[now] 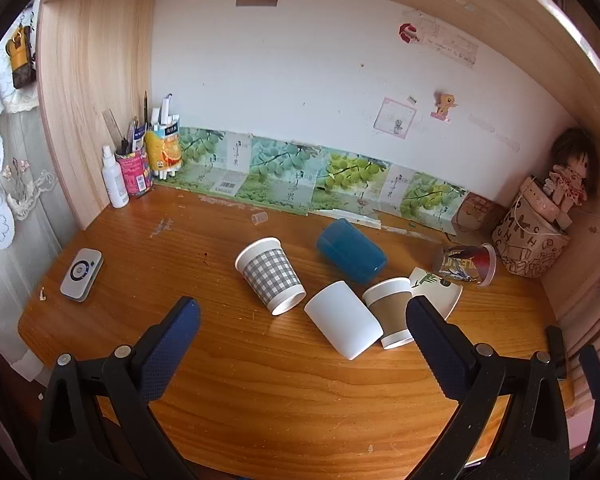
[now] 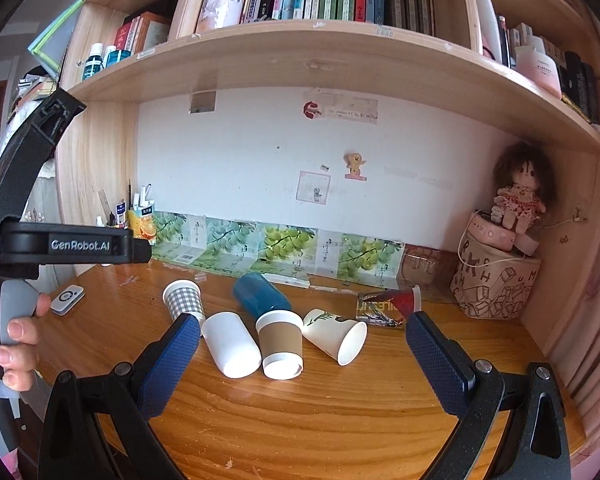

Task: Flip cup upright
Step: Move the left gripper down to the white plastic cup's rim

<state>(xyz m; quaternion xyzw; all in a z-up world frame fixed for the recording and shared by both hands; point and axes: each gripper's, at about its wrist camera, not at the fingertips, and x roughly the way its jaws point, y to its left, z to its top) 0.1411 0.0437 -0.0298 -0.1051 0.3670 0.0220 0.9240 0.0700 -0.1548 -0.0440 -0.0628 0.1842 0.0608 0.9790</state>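
Several cups lie on their sides on the wooden desk (image 1: 260, 380): a grey checked paper cup (image 1: 270, 274) (image 2: 183, 300), a plain white cup (image 1: 342, 324) (image 2: 231, 344), a brown-sleeved paper cup (image 1: 392, 312) (image 2: 281, 344), a blue cup (image 1: 350, 250) (image 2: 260, 294), a leaf-print white paper cup (image 1: 436, 286) (image 2: 336, 334) and a printed clear cup (image 1: 464, 266) (image 2: 384, 304). My left gripper (image 1: 302, 312) is open and empty, above the desk in front of the cups. My right gripper (image 2: 300, 334) is open and empty, also short of the cups.
Pen holders (image 1: 134, 170) and a white bottle (image 1: 114, 180) stand at the back left. A small grey device (image 1: 81, 274) lies at the left. A printed box (image 2: 496, 280) with a doll (image 2: 520, 196) stands at the back right. Bookshelves hang above.
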